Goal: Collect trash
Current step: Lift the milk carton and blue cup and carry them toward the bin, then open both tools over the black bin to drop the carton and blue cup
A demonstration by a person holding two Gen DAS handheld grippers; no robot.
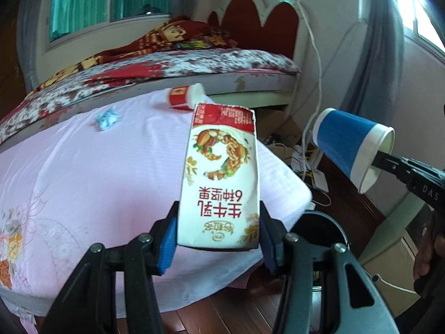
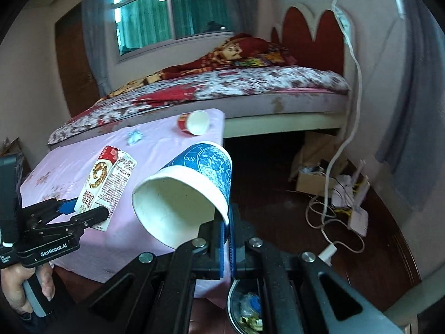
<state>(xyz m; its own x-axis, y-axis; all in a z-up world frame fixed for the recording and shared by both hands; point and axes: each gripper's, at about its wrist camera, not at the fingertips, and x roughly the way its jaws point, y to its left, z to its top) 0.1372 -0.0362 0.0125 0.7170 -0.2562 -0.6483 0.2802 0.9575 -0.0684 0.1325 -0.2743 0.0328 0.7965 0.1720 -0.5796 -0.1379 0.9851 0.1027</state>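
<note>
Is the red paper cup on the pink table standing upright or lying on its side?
Lying on its side. The red paper cup rests on the pink table, its white mouth facing sideways.

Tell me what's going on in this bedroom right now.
A person is clearing trash with a gripper in each hand. The left gripper is clamped on a milk carton, and the right gripper pinches the rim of a blue paper cup. A bin with rubbish already inside sits just below the right gripper. A red paper cup lying on its side and a crumpled tissue remain on the pink-covered table.
</note>
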